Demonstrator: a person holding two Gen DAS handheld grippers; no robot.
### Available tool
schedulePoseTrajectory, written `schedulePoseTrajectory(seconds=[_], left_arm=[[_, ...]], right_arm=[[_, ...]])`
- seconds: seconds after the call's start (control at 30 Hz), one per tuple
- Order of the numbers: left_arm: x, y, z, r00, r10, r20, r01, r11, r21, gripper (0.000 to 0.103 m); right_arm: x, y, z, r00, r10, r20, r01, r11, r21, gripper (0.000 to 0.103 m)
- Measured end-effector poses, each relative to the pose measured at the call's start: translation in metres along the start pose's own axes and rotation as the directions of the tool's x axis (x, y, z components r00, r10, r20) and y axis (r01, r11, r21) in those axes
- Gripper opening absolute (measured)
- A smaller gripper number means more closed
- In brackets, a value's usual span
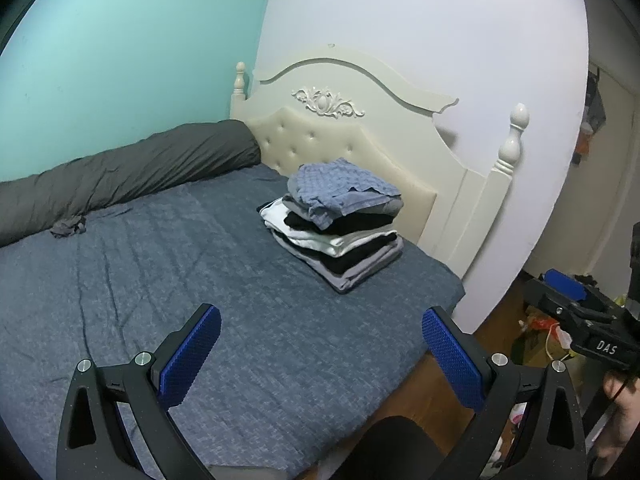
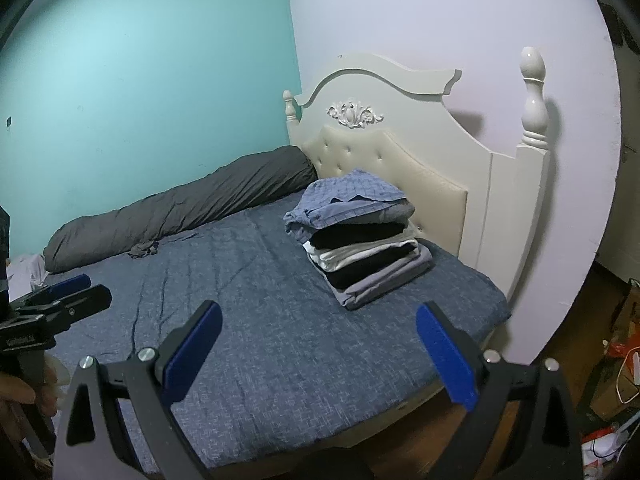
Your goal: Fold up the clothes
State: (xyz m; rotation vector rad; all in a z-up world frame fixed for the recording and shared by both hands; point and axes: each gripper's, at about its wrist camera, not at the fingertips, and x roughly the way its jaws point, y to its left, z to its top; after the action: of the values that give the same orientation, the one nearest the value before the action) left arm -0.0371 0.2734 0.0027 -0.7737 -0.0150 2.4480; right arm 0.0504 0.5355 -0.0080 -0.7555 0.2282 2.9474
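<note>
One stack of folded clothes [image 1: 340,228] sits on the bed [image 1: 160,280] near the cream headboard [image 1: 352,148], toward the bed's right edge. It holds several layers in grey, black and white, with a blue checked piece [image 1: 340,186] on top that is looser and more rumpled than the flat layers below. A long grey bolster [image 1: 120,176] lies along the turquoise wall [image 1: 120,60] at the far side, well apart from the stack, with a small crumpled grey scrap [image 1: 68,228] just beside it.

Both tongs hang over the near part of the bed, short of the stack. The left tongs [image 1: 320,356] are spread wide, blue pads [image 1: 192,356] empty and touching nothing. The right tongs [image 2: 320,356] are likewise wide apart and empty.
</note>
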Motion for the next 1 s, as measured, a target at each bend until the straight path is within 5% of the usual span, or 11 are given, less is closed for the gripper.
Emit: schedulePoseTrajectory(seconds=[1.0], left_arm=[[0.0055,-0.0034,-0.0038,1.0,0.018,-0.012,-0.018,1.0,0.019,0.103]], right_arm=[[0.0033,0.001,-0.0066,1.0,-0.018,-0.002,0.018,1.0,-0.007,0.103]])
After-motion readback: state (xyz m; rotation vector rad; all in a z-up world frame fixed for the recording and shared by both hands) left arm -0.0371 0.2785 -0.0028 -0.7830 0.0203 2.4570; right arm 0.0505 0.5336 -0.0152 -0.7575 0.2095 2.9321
